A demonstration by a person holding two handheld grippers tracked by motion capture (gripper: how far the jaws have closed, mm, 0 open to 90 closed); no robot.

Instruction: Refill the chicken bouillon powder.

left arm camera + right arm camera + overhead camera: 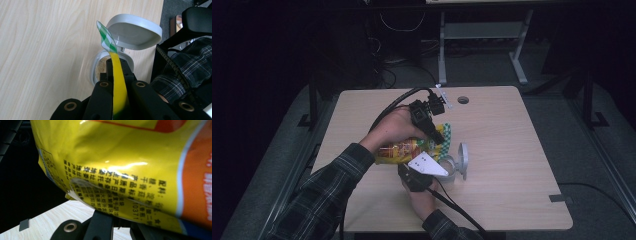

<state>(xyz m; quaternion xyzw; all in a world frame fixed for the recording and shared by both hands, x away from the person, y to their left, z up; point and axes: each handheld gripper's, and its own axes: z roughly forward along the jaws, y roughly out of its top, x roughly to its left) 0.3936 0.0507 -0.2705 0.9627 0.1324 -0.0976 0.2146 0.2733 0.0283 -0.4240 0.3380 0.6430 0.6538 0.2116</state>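
A yellow and orange snack bag (404,150) is held tilted above the light wood table (512,150), and its printed side (125,165) sits close up in the right gripper view. My left gripper (437,137) is shut on the bag's flattened yellow end with a green-checked tip (117,82). Directly beneath it stands a small grey container (447,167) with its hinged lid (135,32) up and beige grains inside (101,66). My right gripper (411,164), carrying a grey plate, is shut on the bag's lower edge (118,220).
A round cable hole (463,100) lies at the table's far edge, and a grey tape patch (559,198) sits near the front right corner. Black cables trail from both grippers. Desk legs (518,60) stand on the dark floor behind.
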